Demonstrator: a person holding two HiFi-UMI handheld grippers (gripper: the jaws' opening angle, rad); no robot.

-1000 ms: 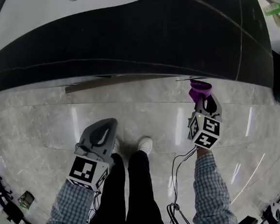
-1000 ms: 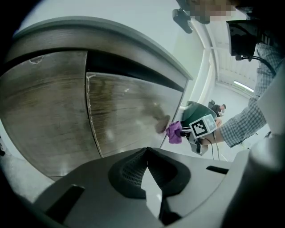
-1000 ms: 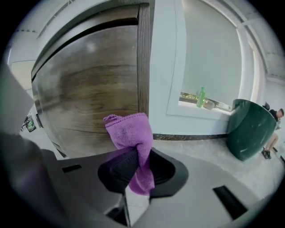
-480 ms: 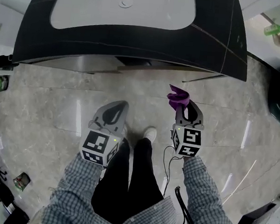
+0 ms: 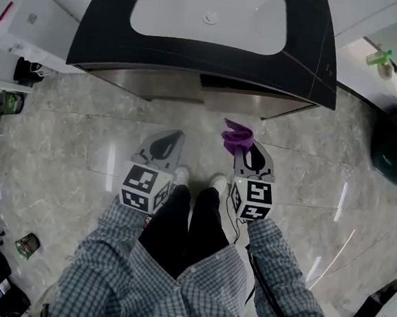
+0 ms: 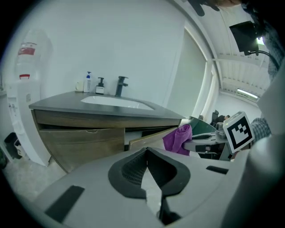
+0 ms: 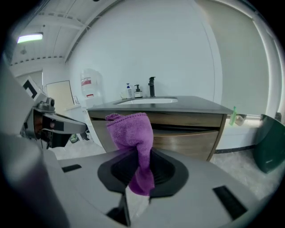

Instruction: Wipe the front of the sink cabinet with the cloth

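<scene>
The right gripper's (image 5: 248, 154) fingers were clamped on the cloth (image 7: 132, 131), whose pinched middle was hidden between them, well short of the cabinet (image 7: 191, 139). The left gripper's (image 6: 146, 153) fingers were closed on nothing. From above, the worktop (image 5: 105, 36) hid most of the cabinet front.

Cloth (image 5: 236, 136) in jaws of right gripper (image 5: 246, 151), left gripper (image 5: 167, 140) alongside, sink cabinet (image 5: 165, 84) ahead.

Washroom, sink cabinet (image 6: 80, 136), faucet (image 6: 120, 86), soap bottle (image 6: 88, 83)
</scene>
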